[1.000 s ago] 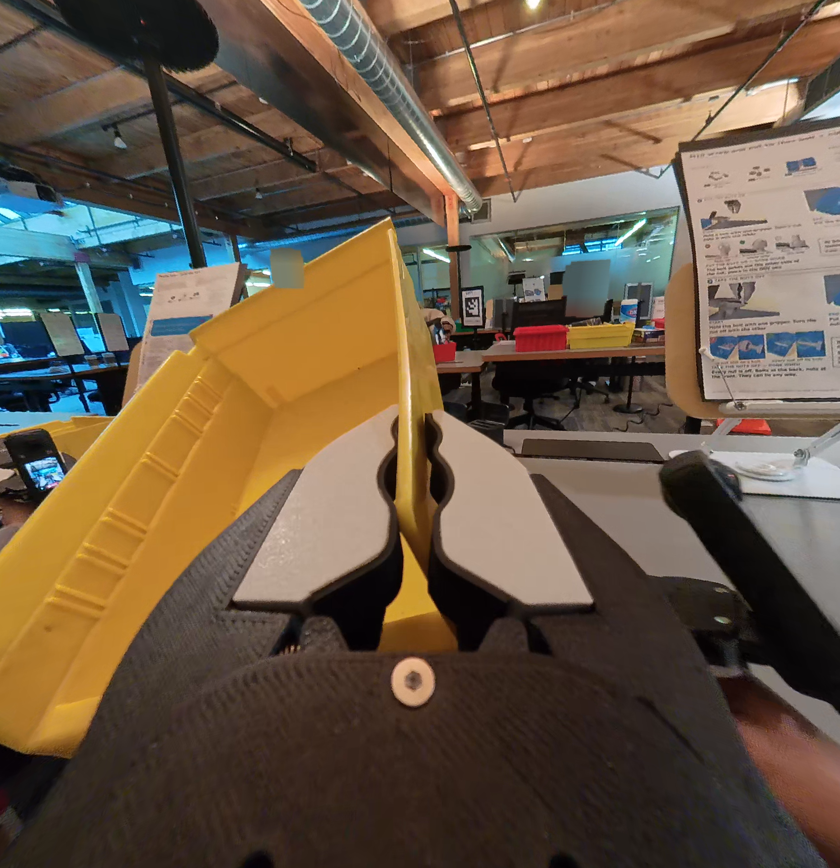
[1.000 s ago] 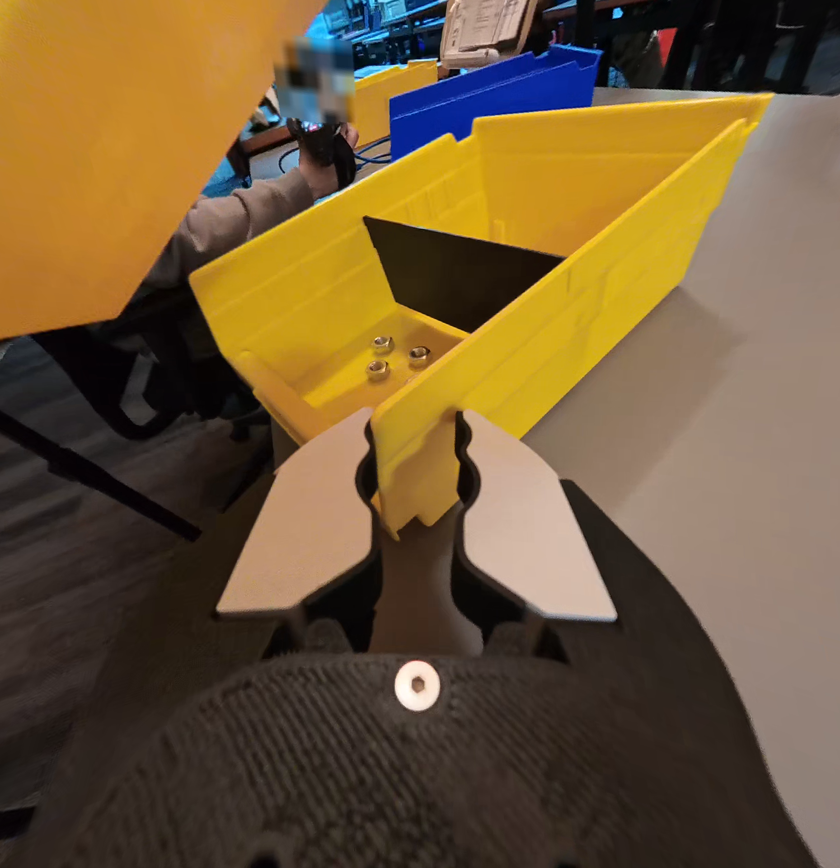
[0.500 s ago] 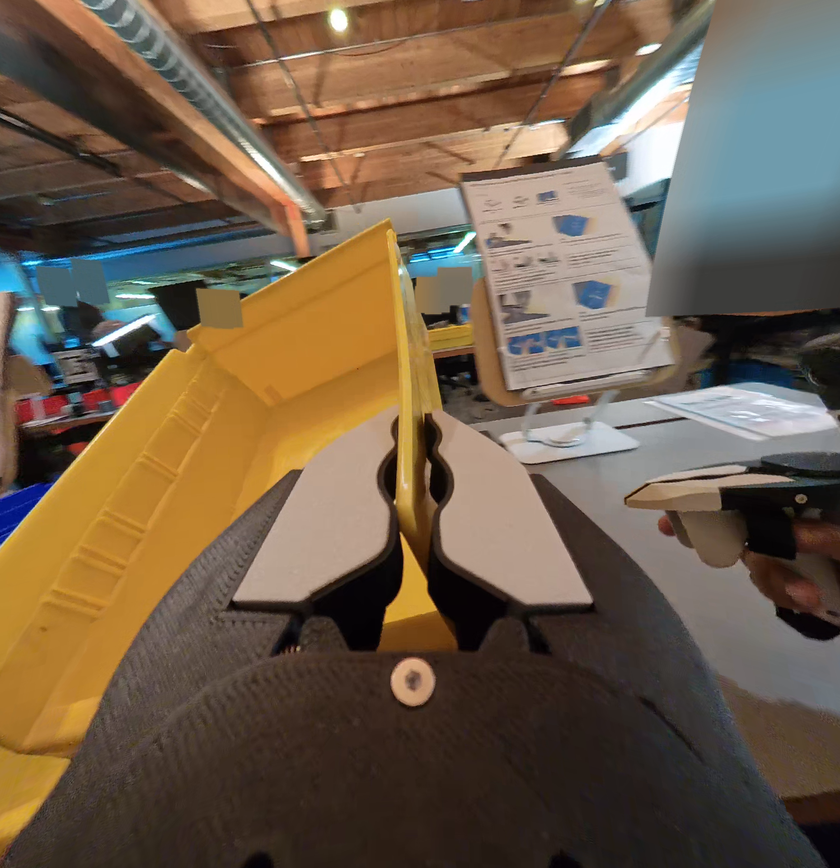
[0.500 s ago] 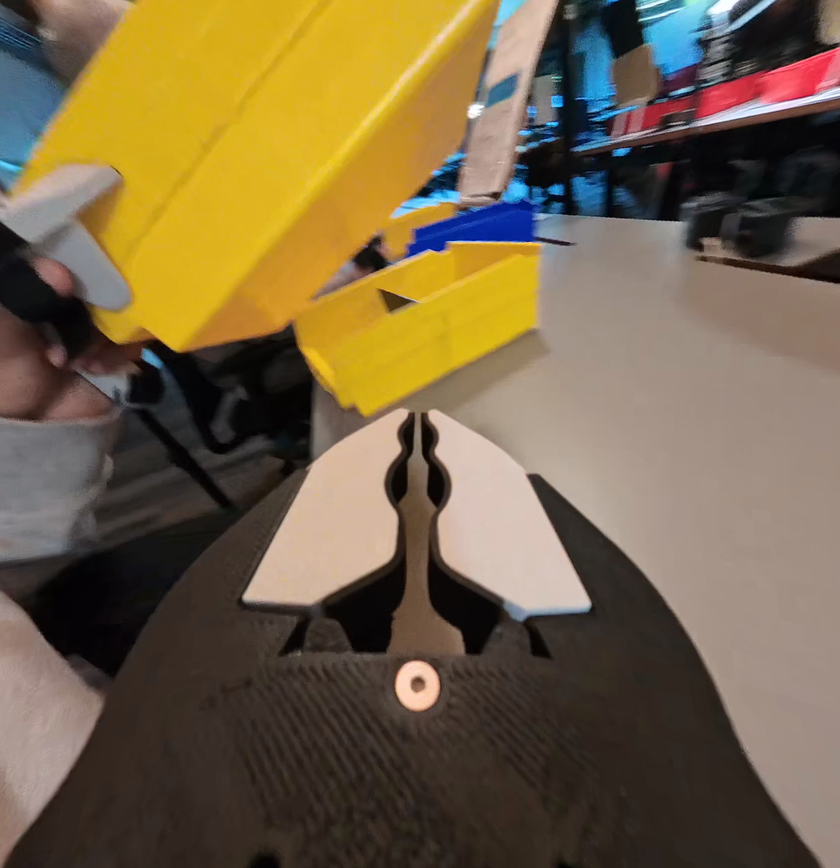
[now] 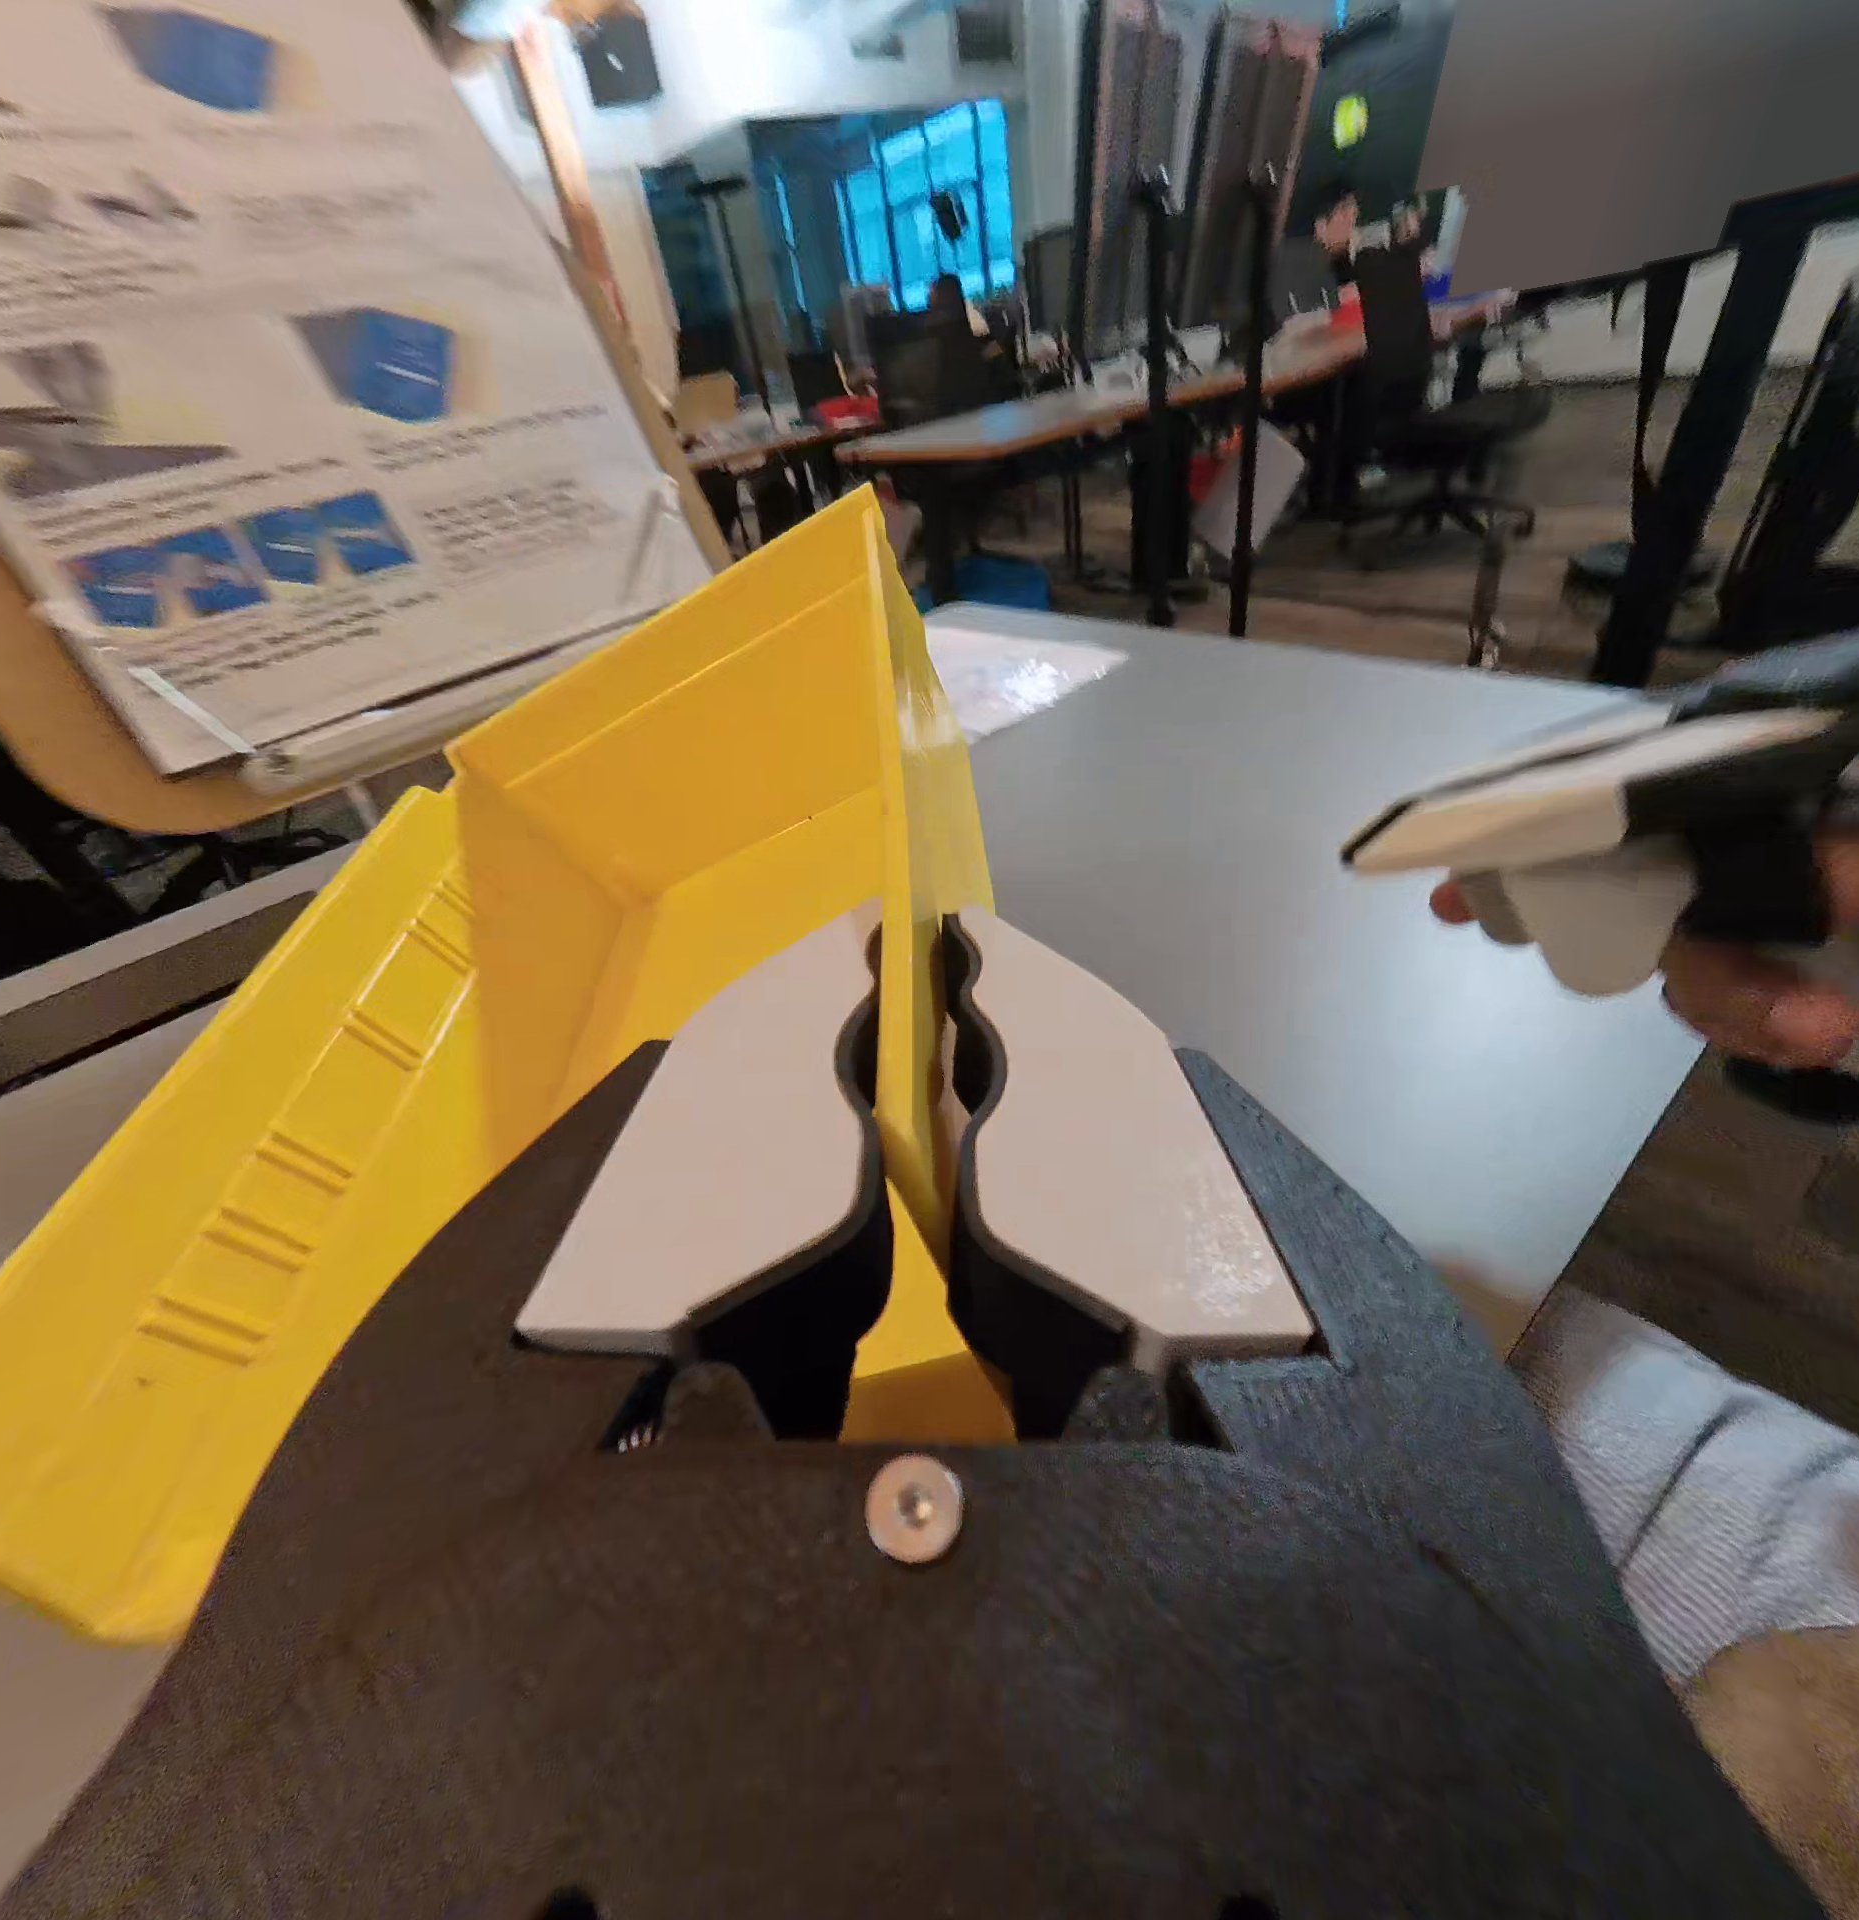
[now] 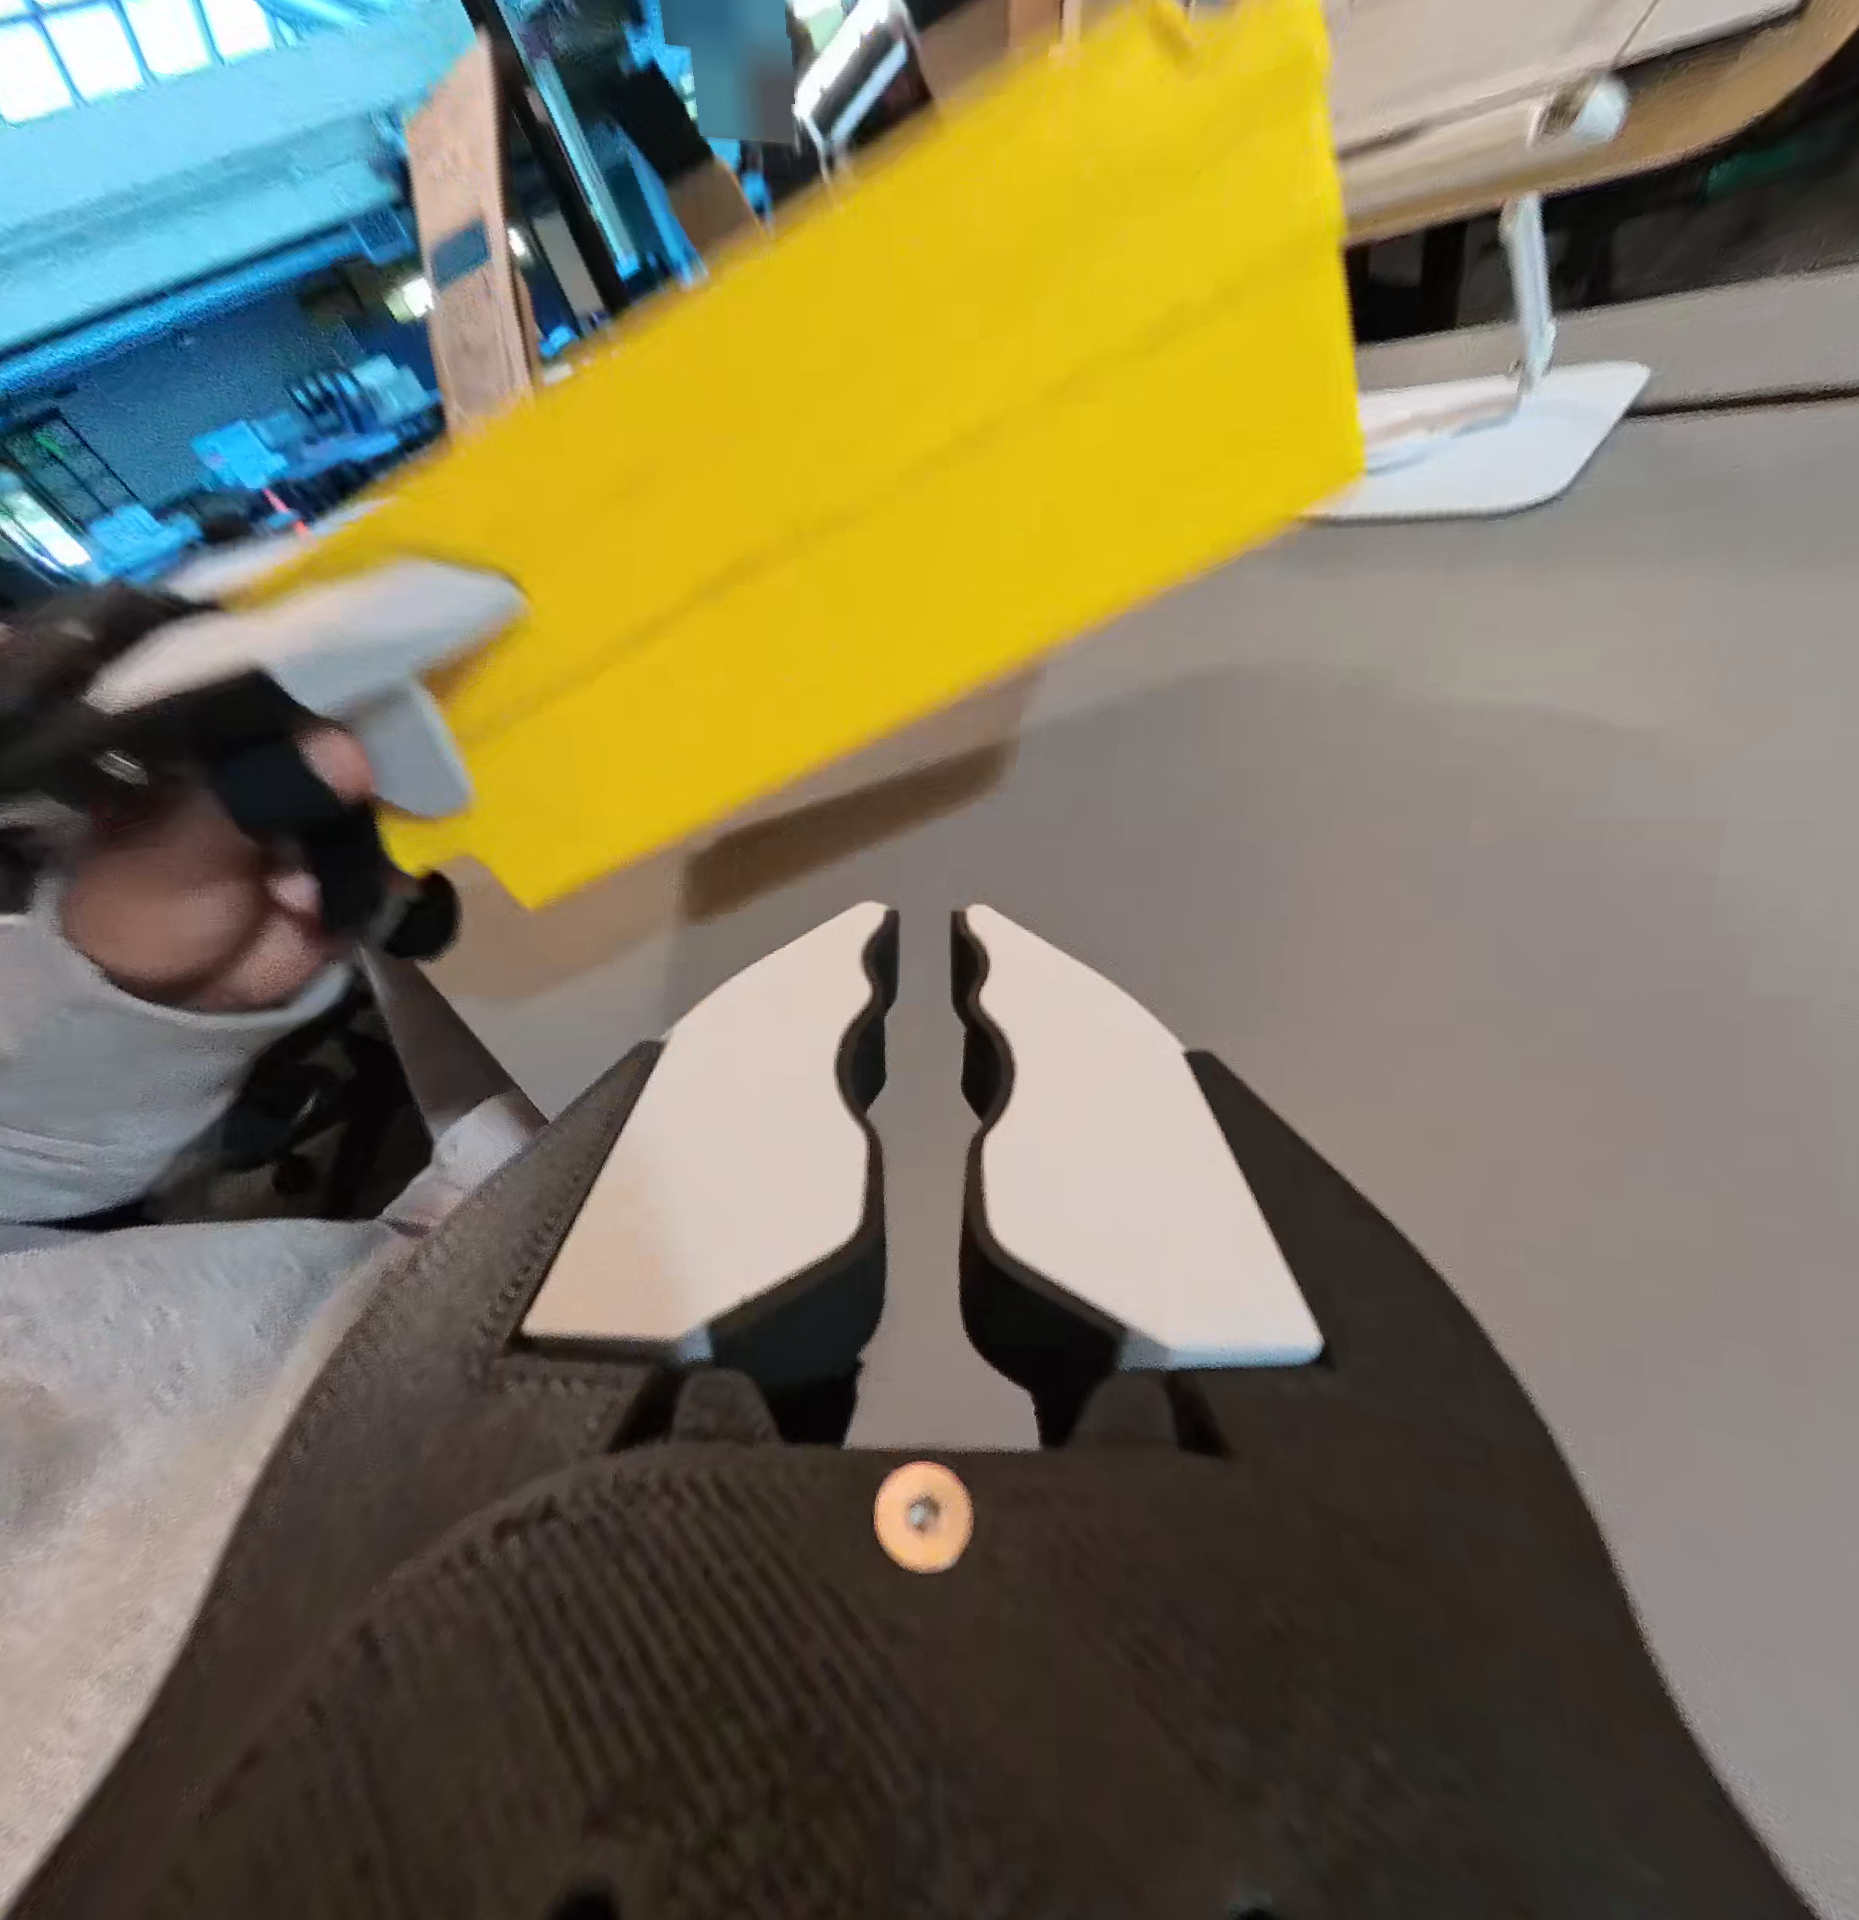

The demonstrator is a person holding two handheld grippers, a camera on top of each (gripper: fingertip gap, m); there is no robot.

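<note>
My left gripper (image 5: 912, 925) is shut on the side wall of an empty yellow bin (image 5: 696, 810) and holds it tilted above the grey table (image 5: 1268, 831). In the right wrist view the same bin (image 6: 904, 499) hangs in the air at upper left, with the left gripper (image 6: 468, 613) clamped on its near end. My right gripper (image 6: 923, 920) is empty, its fingers nearly together with a narrow gap, low over the table (image 6: 1424, 831) and just right of the bin. It also shows in the left wrist view (image 5: 1361, 852), apart from the bin.
A picture board on a stand (image 5: 281, 364) rises behind the bin; its white base (image 6: 1476, 447) rests on the table. The table's edge drops to the floor (image 5: 1735, 1195) on the right. A grey sleeve (image 6: 73, 1091) is at left. Desks and chairs stand far behind. Across from one pair of fingers to the other is roughly 15 cm.
My right gripper let go of a second yellow bin with nuts in it, closed and swung away over the table. My left gripper swung the held bin rightward and lower.
</note>
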